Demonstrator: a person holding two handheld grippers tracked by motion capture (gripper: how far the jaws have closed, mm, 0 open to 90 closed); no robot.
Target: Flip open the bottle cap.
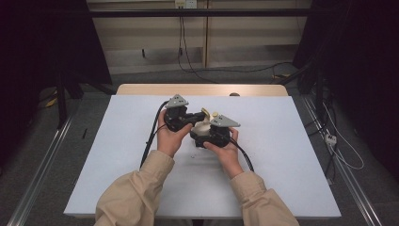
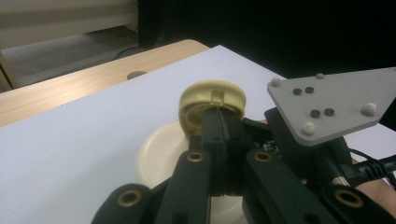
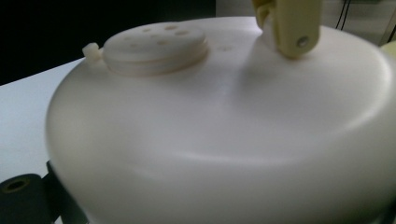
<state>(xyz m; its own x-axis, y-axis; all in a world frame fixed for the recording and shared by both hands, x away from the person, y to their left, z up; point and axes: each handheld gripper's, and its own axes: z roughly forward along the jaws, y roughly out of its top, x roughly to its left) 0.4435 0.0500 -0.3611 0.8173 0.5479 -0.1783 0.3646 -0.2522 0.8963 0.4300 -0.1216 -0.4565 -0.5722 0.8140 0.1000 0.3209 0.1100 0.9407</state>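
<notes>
The left gripper (image 2: 223, 128) has its jaws pressed together on the yellow cap (image 2: 213, 109), pinching what looks like the cap's rim or a rib inside its hollow face. The cap stands on edge, tilted toward the camera, just above the cream pot (image 2: 161, 154) that sits below and behind it. In the right gripper view the pot's domed body (image 3: 224, 140) crowds the lens, with a perforated disc (image 3: 156, 42) set into its top and a yellow hinge piece (image 3: 292, 25) standing at its far side. One black jaw tip (image 3: 18, 186) shows low at the left against the pot's wall; the other is hidden, so I cannot tell how the right gripper (image 1: 214, 136) stands, though it probably braces or clamps the pot.

From the high view, both hands meet at the middle of the white sheet (image 1: 117, 150), the left hand (image 1: 171, 136) beside the right hand (image 1: 226, 148), with the pot between them.

As a judgement: the cap is gripped and lifted clear or swung open, so the opening step looks largely done. What remains is to carry the cap fully away or seat it back; which one is meant is unclear.
</notes>
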